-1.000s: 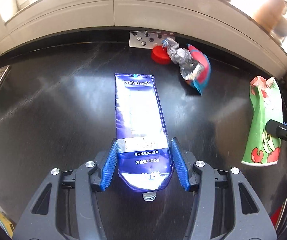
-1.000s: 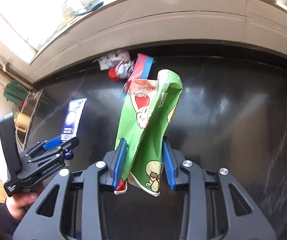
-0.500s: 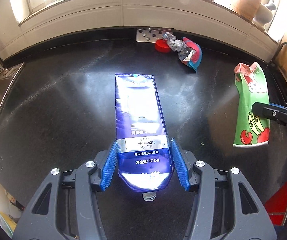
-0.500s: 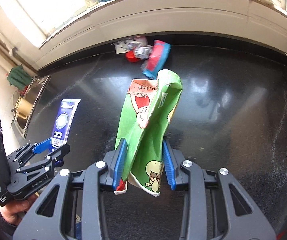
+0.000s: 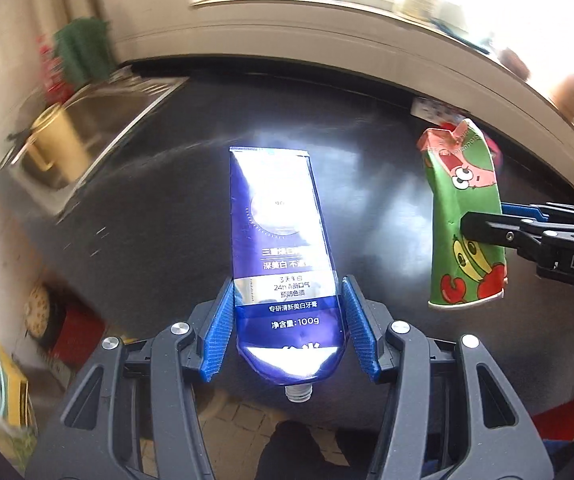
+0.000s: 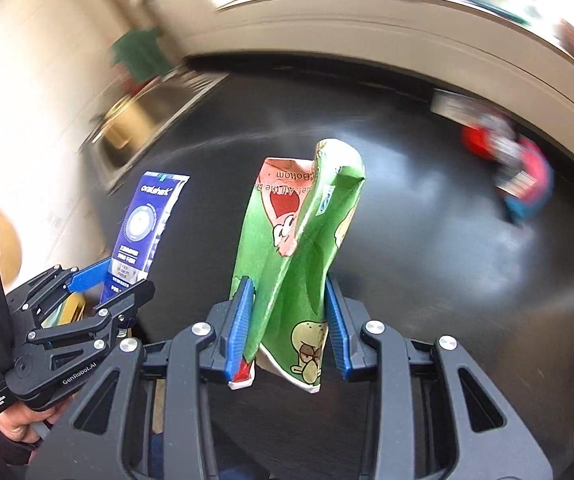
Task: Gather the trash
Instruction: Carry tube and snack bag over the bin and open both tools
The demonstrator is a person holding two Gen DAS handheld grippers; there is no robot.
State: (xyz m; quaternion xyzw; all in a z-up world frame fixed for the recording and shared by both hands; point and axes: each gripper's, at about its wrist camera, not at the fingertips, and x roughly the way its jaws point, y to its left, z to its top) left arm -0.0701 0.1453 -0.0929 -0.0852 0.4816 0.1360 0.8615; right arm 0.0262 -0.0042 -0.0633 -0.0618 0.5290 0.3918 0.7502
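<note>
Left gripper point(image 5: 291, 322) clamped on the toothpaste tube point(image 5: 283, 240), capless neck toward you, held above the counter point(image 5: 167, 220) edge | right gripper point(image 6: 289, 322) clamped on the crumpled green carton point(image 6: 299, 248) | more litter point(image 6: 523, 184) lies by the wall | risk: squeeze harder and paste may ooze; the creased carton could slip if you swing.

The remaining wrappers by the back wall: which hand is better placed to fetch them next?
Neither is free: left gripper clamps the toothpaste tube, right gripper the green carton. Once emptied, probably the right; the wrappers lie on its side.
</note>
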